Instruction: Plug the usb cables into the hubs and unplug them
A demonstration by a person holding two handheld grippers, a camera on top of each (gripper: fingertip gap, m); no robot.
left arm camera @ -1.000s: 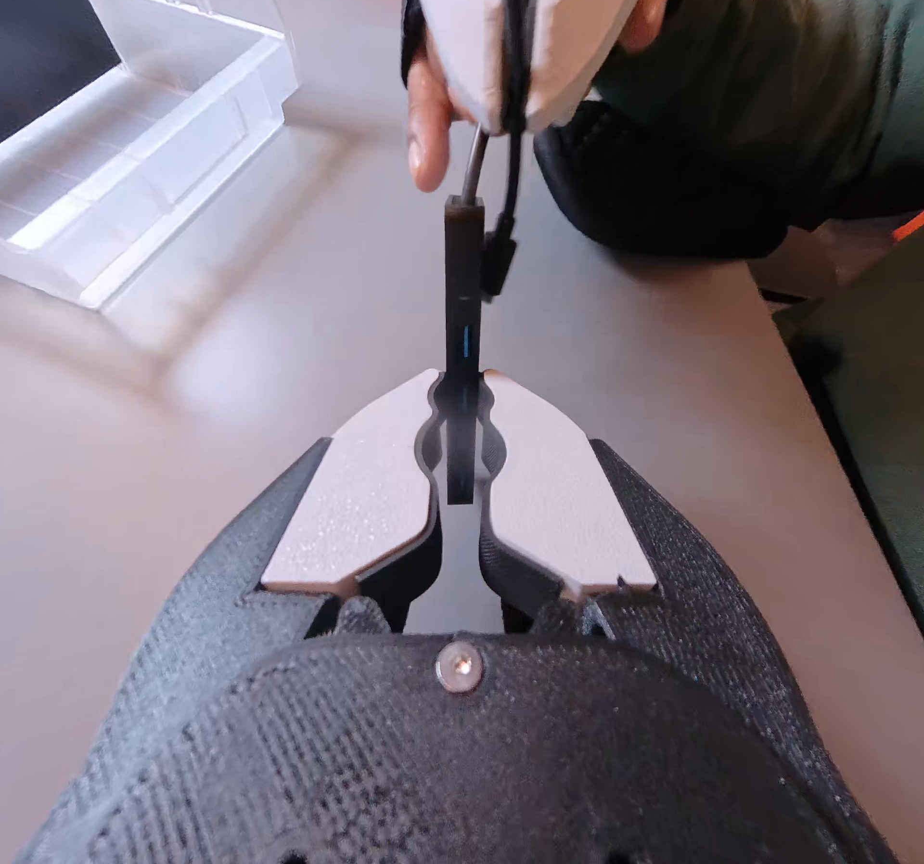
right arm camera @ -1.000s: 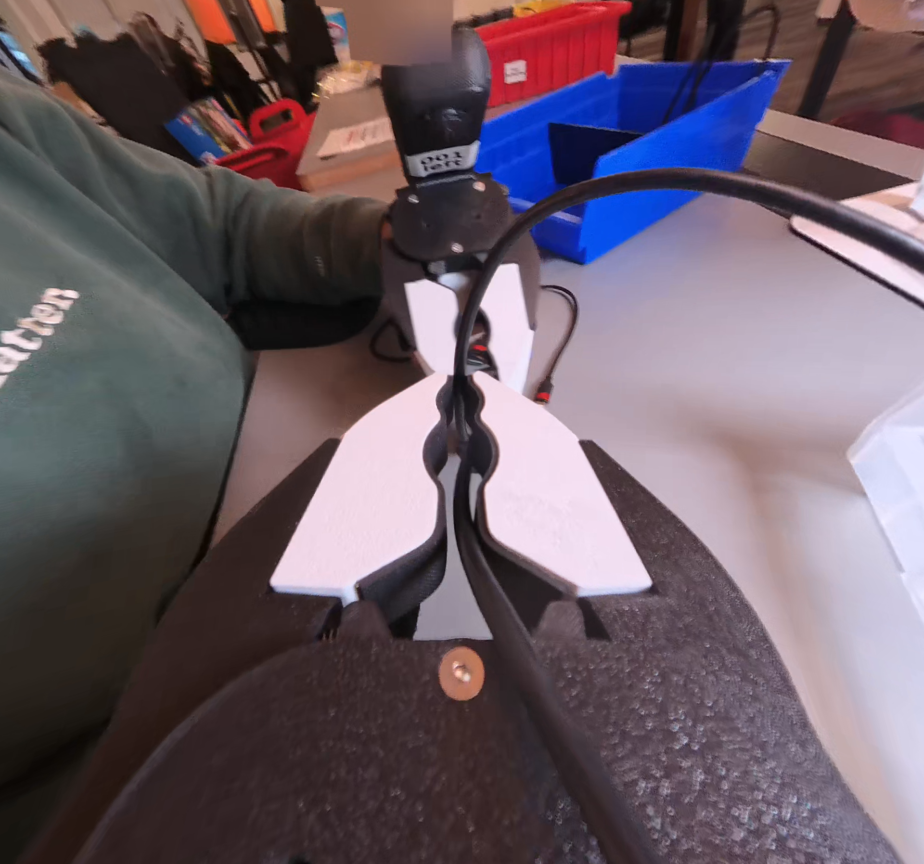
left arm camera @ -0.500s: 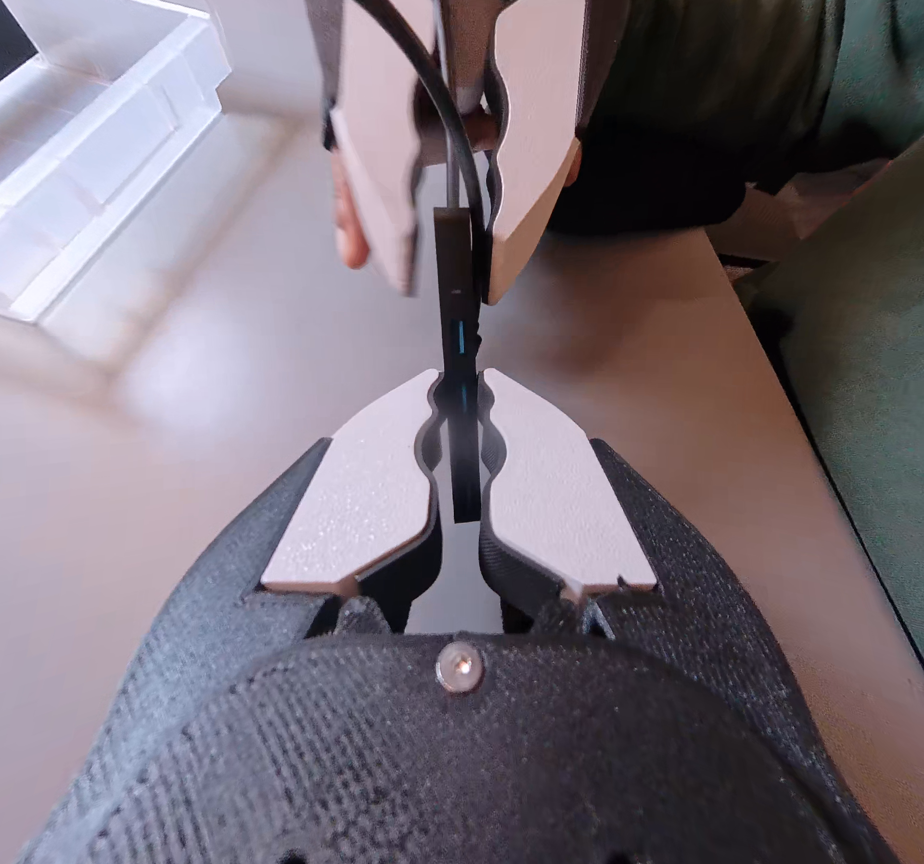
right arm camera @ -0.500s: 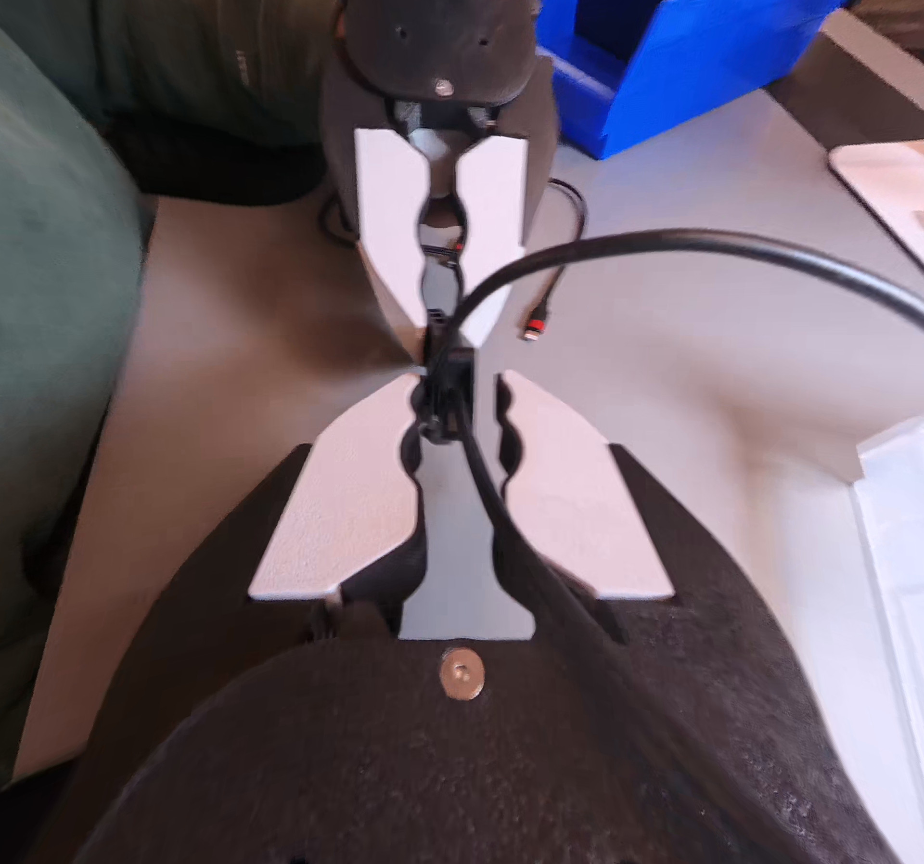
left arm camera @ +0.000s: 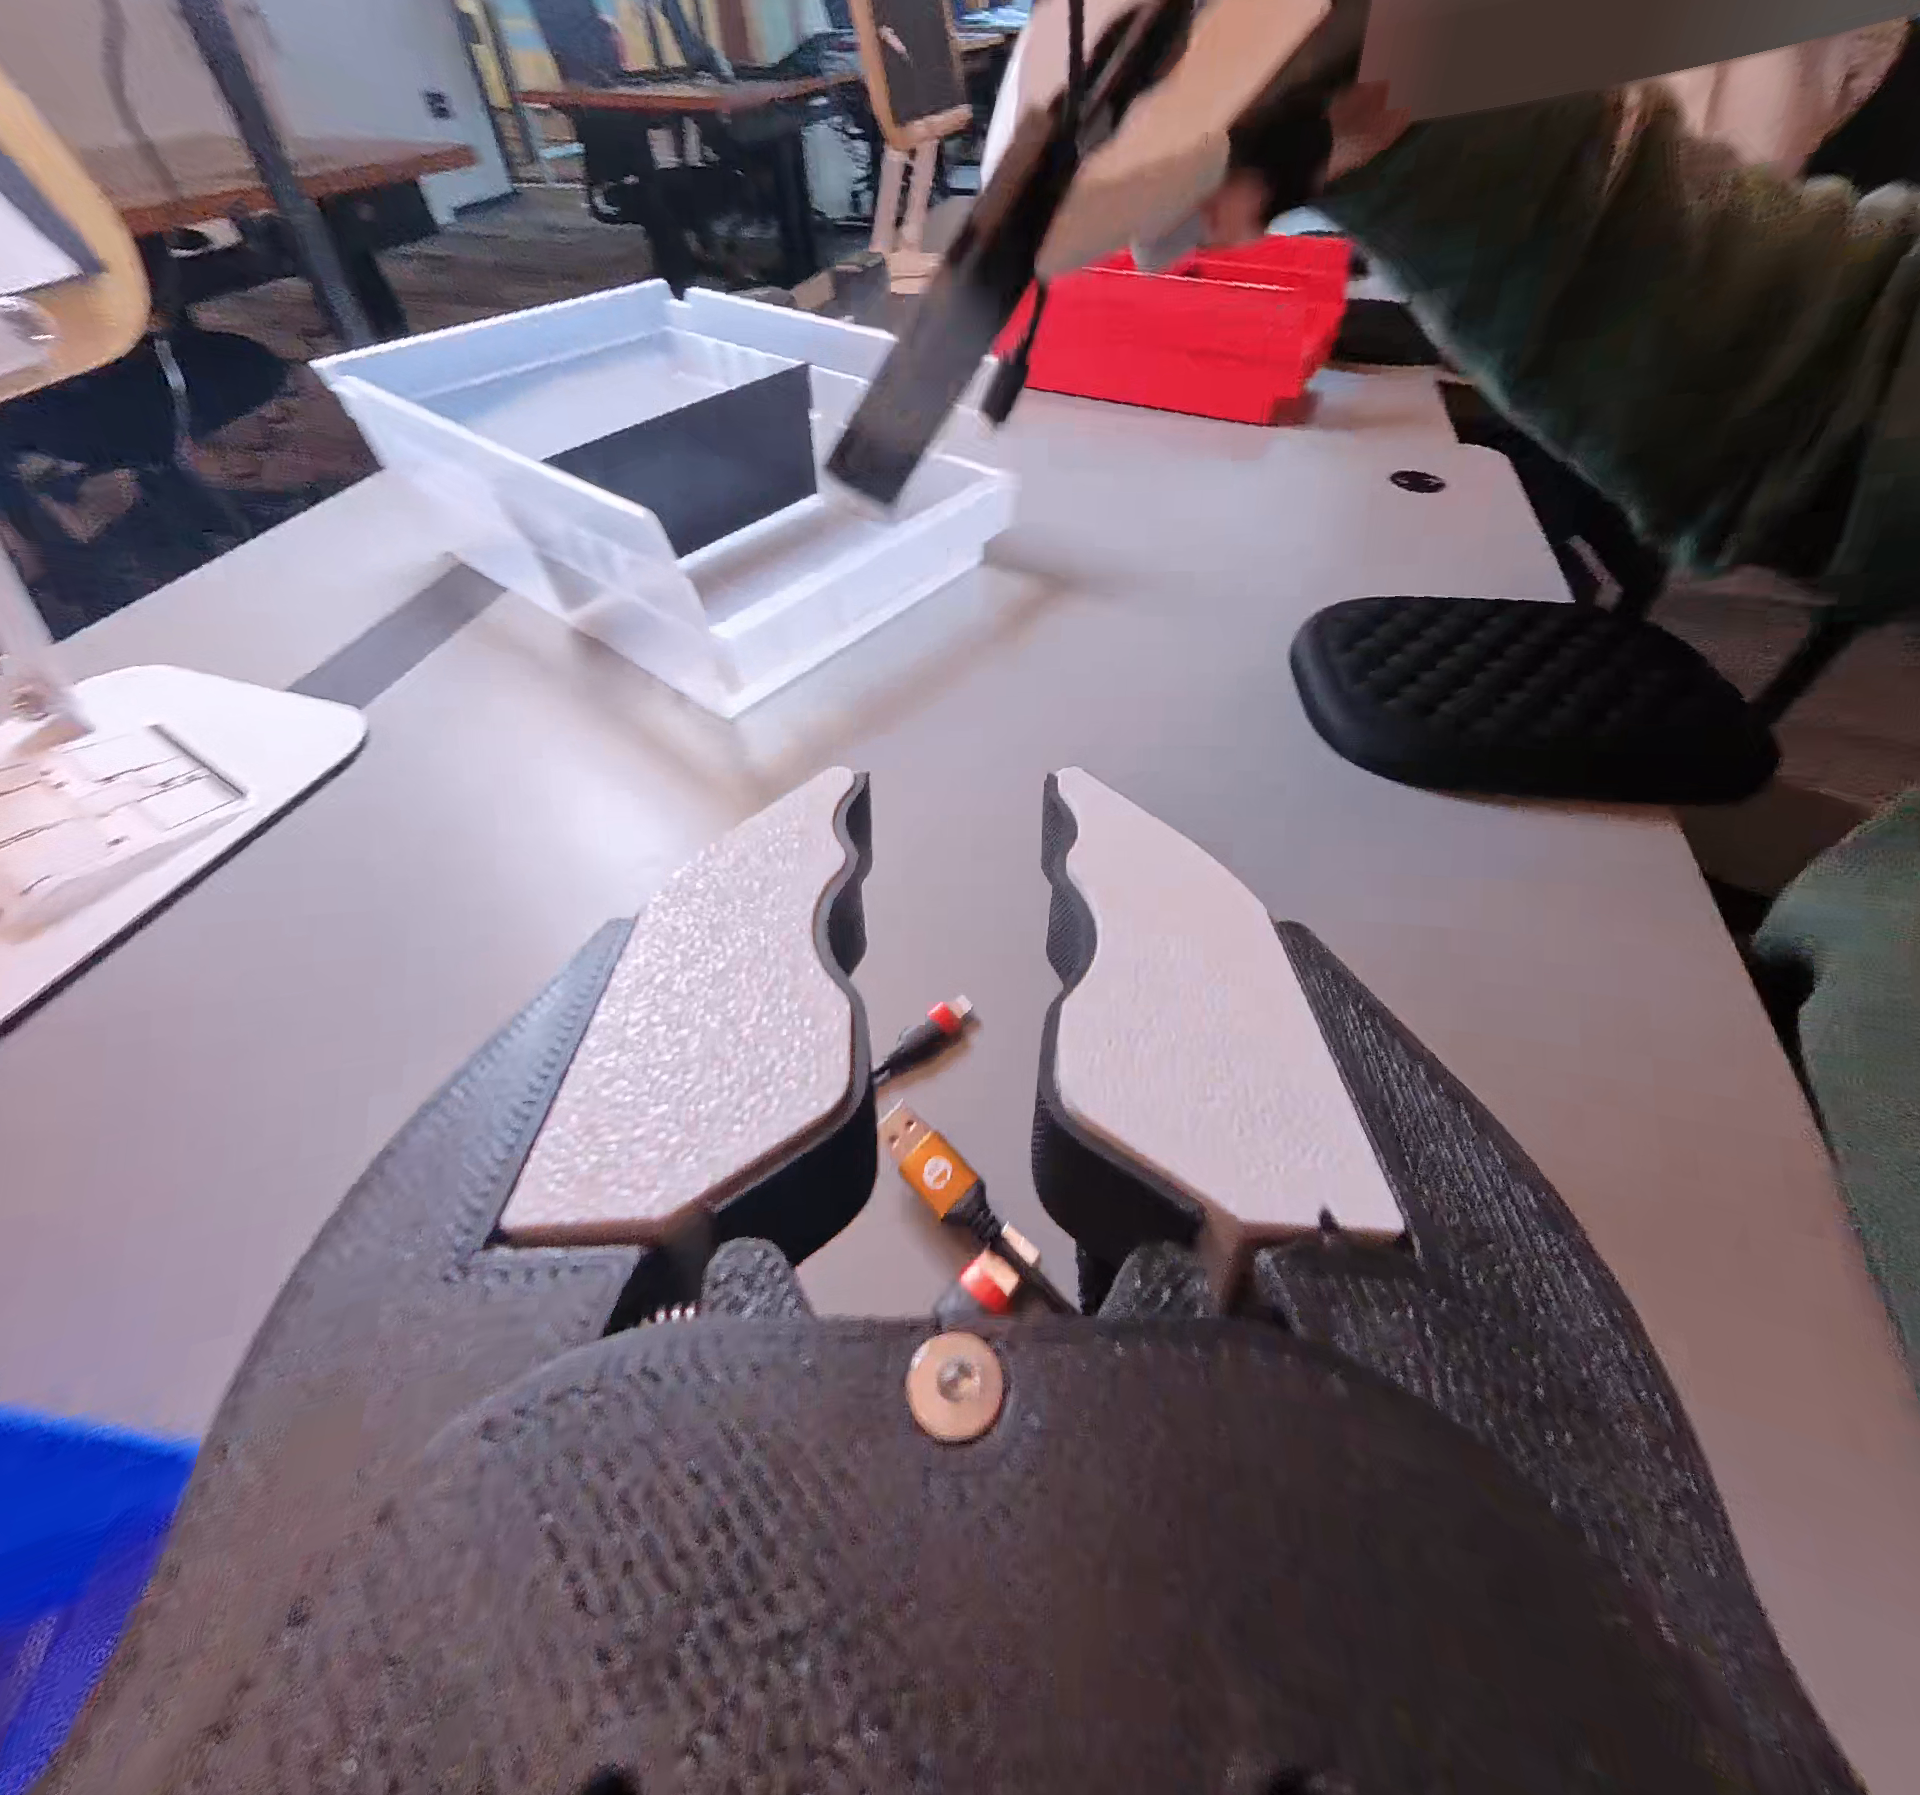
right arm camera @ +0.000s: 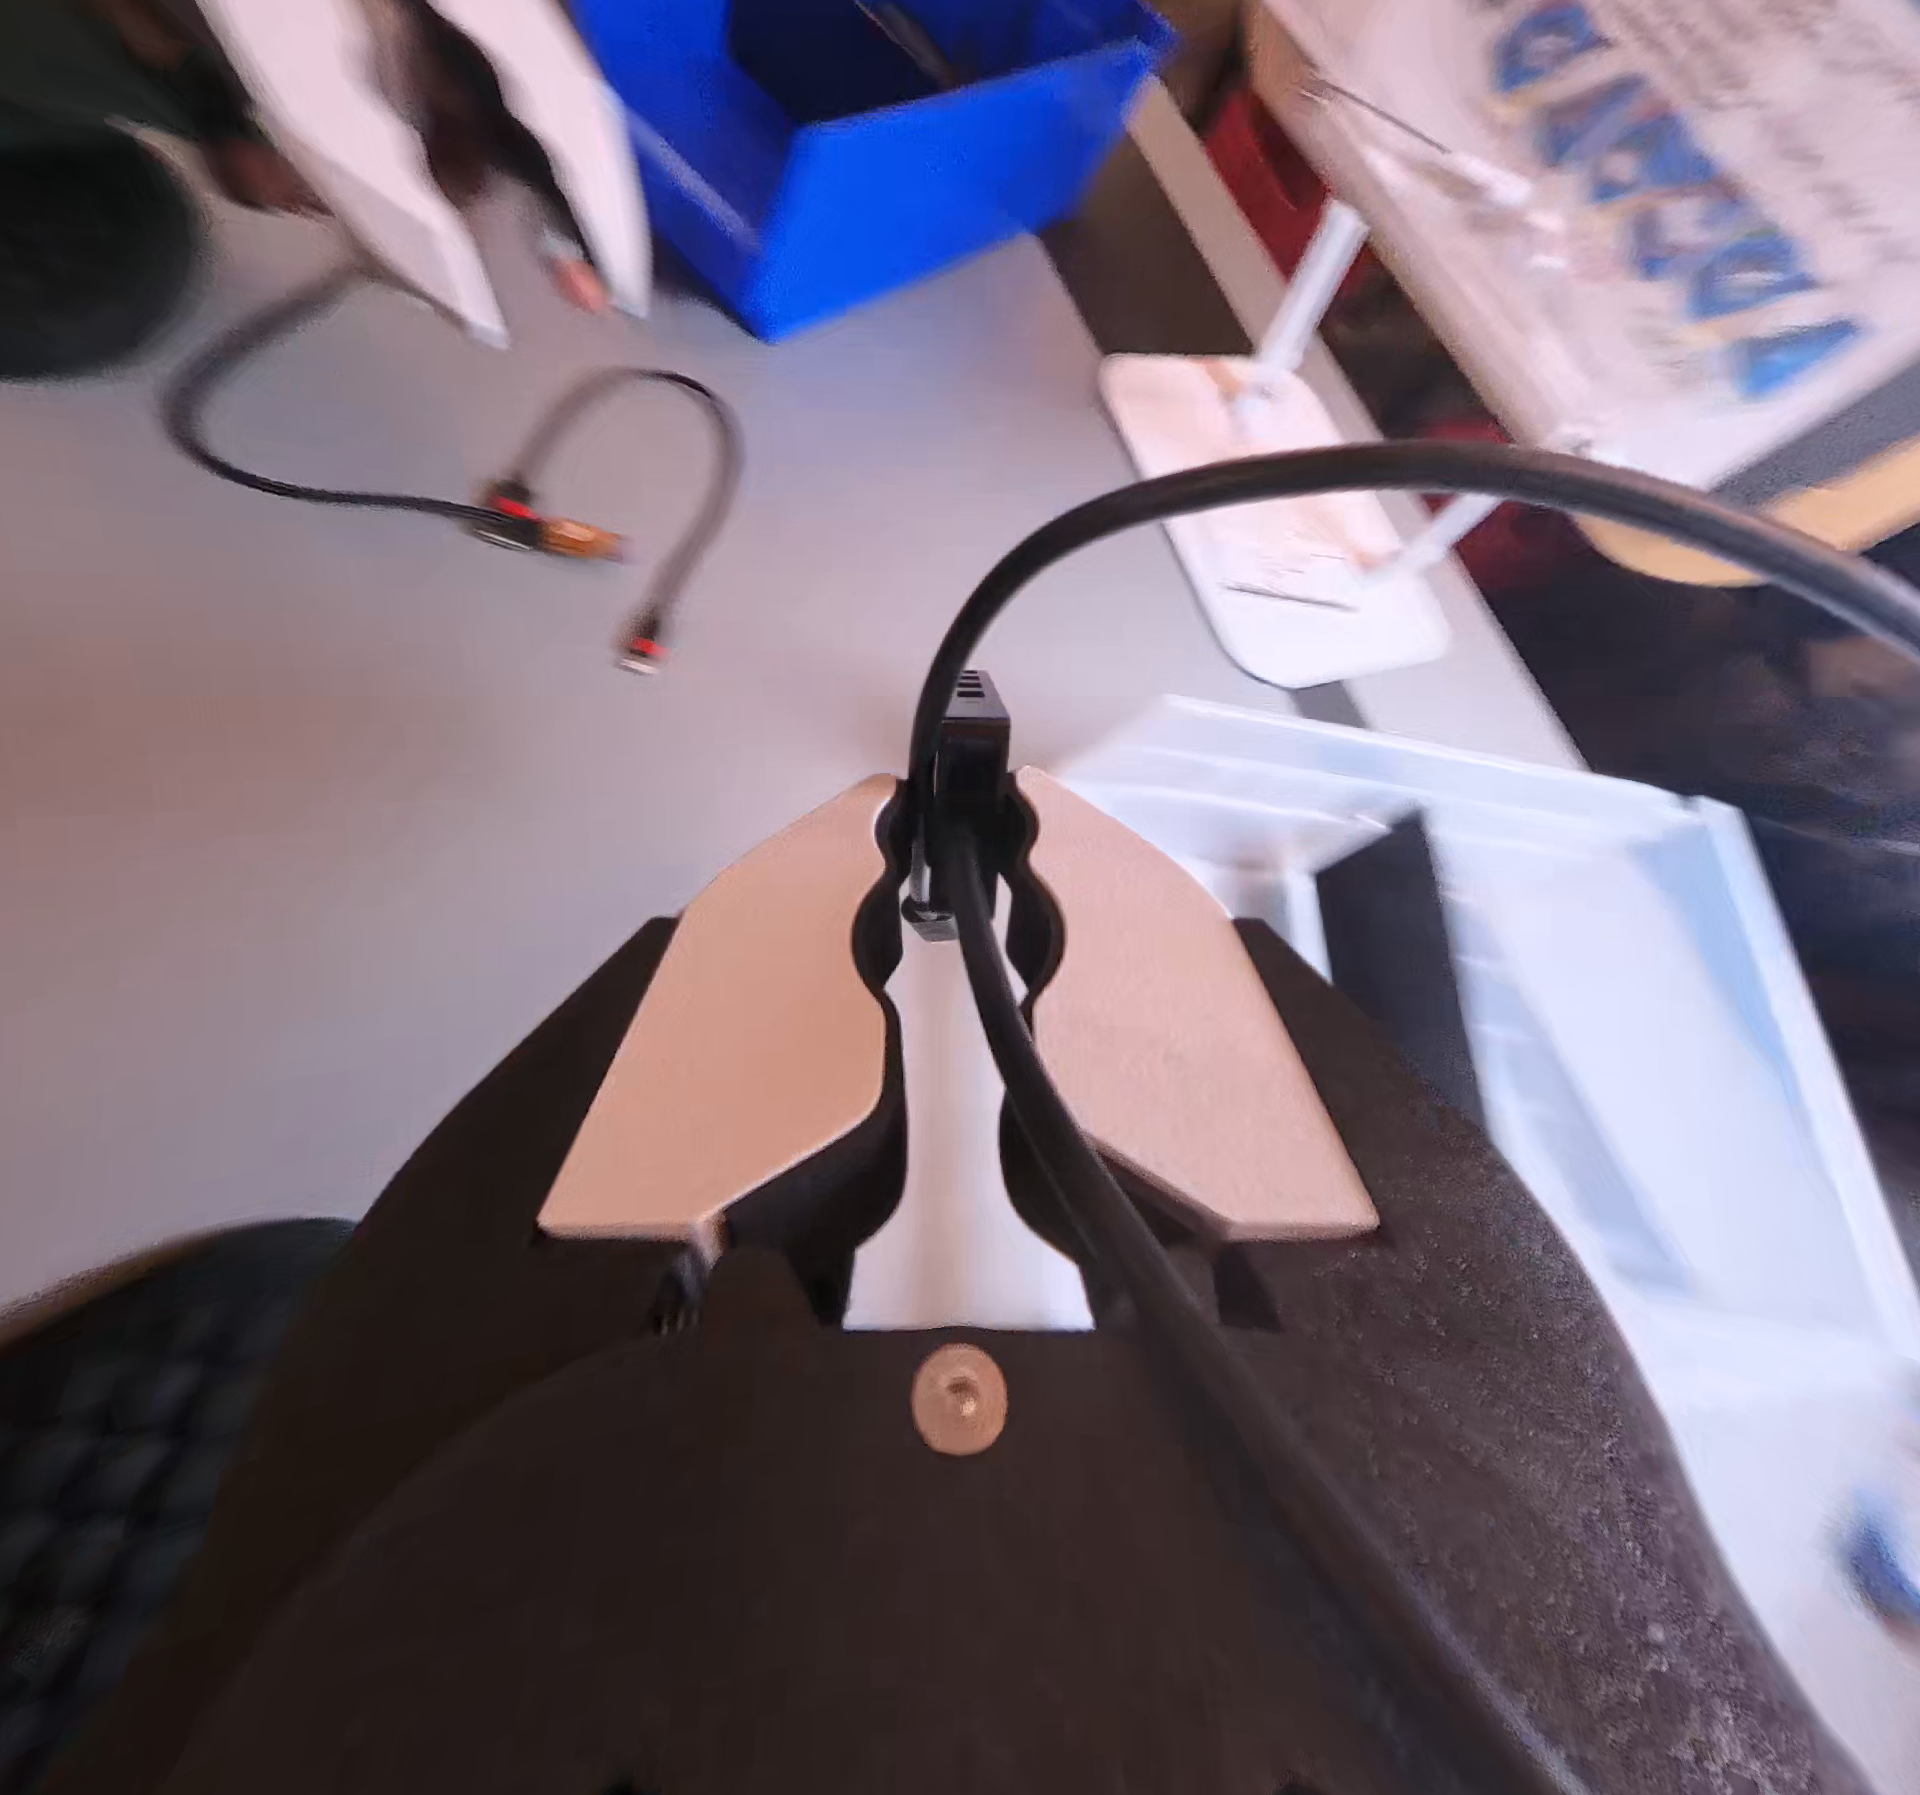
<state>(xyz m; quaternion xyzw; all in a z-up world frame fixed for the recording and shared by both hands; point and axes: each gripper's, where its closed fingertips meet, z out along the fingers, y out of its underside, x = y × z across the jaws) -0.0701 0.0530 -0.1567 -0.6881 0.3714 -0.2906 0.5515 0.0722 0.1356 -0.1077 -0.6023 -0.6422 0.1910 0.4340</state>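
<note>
1. The right gripper has its fingers clamped on the black hub, which sticks out past the fingertips. In the left wrist view the same hub hangs slanted in the air over the clear bin.
2. A thick black cord arches up from the hub and runs back between the right fingers. A small black plug dangles beside the hub; whether it sits in a port cannot be told.
3. The left gripper has its fingers apart and empty, held low over the counter.
4. Between those open fingers lies the loose cable: an orange plug and a red-tipped plug, both flat on the counter. The right wrist view shows that cable looped beside the blue bin.
5. Judged step: the hub is held by the right gripper alone, and the left looks poised to pick up a cable for the next plug-in.
6. The next move calls for closing the left fingers on the orange plug's body, leaving its metal tip free.
7. Then the plug must be lined up squarely with a hub port, while the right gripper holds the hub steady.
</note>
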